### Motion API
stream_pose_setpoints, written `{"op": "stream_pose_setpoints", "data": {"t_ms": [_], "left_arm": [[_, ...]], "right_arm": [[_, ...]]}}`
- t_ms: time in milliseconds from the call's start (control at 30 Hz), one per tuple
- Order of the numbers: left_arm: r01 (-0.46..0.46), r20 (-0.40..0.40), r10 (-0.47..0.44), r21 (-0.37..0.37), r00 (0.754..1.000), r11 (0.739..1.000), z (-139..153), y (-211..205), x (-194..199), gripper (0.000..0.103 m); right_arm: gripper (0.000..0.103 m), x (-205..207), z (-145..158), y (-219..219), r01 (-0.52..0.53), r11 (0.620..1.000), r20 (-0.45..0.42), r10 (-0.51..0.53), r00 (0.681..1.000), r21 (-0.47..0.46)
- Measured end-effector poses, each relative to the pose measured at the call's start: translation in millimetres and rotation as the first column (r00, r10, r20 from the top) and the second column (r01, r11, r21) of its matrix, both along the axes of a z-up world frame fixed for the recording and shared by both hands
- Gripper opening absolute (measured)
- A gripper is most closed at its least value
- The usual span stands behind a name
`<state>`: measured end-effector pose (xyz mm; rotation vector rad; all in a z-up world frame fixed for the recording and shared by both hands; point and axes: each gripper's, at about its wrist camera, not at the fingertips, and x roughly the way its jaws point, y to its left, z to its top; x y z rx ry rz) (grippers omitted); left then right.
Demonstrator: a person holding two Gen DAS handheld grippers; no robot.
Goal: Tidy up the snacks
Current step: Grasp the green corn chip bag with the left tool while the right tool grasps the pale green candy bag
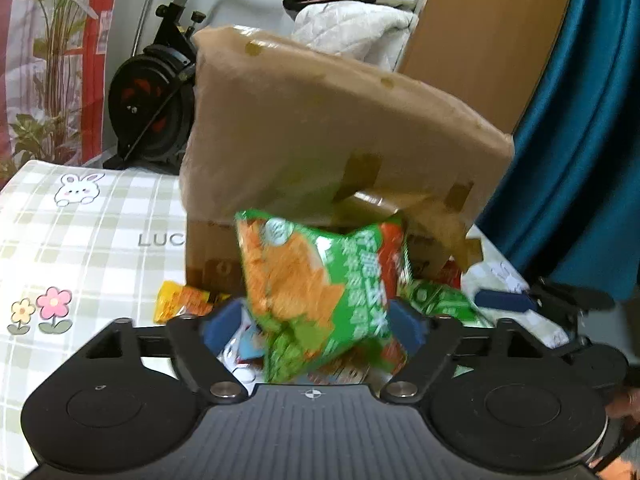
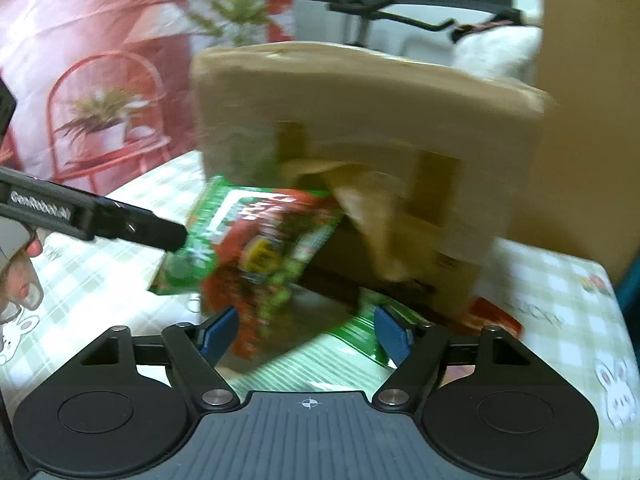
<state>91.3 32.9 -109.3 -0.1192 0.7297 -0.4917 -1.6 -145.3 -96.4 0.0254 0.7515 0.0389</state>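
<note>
A: Two grippers, both with jaws spread. Left gripper [image 1: 310,322]: the green snack bag [image 1: 316,280] hangs between its blue pads, apparently loose, nothing pinching that I can make out. Blurred, though.

B: Right gripper [image 2: 308,330]?

A: Spread too. A red-and-green bag [image 2: 260,256] sits just ahead of it, leaning toward the mouth of the cardboard box [image 1: 320,128]. Pads are not pressing on it.

B: Which way does the green bag lie from the tool?

A: Straight ahead, long axis roughly upright, tilted a little. The box opening is just behind it, flaps drooping. Left hand is nearer that bag.

B: Count?

A: One box on the checked tablecloth [image 1: 80,240]. One yellow packet [image 1: 180,300] beside the box. At least three green or red bags around the opening; the blur stops an exact tally.
</note>
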Motion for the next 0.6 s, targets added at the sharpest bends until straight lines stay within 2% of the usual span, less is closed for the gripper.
{"op": "stream_pose_setpoints", "data": {"t_ms": [267, 367, 467, 533, 600], "left_arm": [[-0.018, -0.025, 0.018, 0.024, 1.0, 1.0, -6.3, -26.9, 23.8, 0.093], [-0.033, -0.043, 0.034, 0.043, 0.999, 0.999, -14.9, -30.9, 32.7, 0.094], [-0.038, -0.036, 0.04, 0.039, 0.999, 0.999, -23.3, -31.6, 36.8, 0.1], [-0.033, -0.025, 0.034, 0.05, 0.999, 0.998, -26.3, -33.4, 36.3, 0.102], [-0.025, -0.011, 0.026, 0.077, 1.0, 0.997, -29.3, -38.0, 34.6, 0.103]], "right_arm": [[0.079, -22.2, -7.4, -45.8, 0.161, 0.986, -0.014, -0.161, 0.987, 0.051], [0.084, -27.2, -10.3, -53.9, 0.185, 0.981, -0.011, -0.185, 0.983, 0.058], [0.088, -30.2, -15.0, -61.4, 0.199, 0.977, -0.026, -0.198, 0.98, 0.076], [0.096, -29.7, -19.7, -65.6, 0.21, 0.972, -0.039, -0.207, 0.978, 0.103], [0.096, -27.3, -24.4, -67.8, 0.218, 0.965, -0.052, -0.212, 0.976, 0.145]]}}
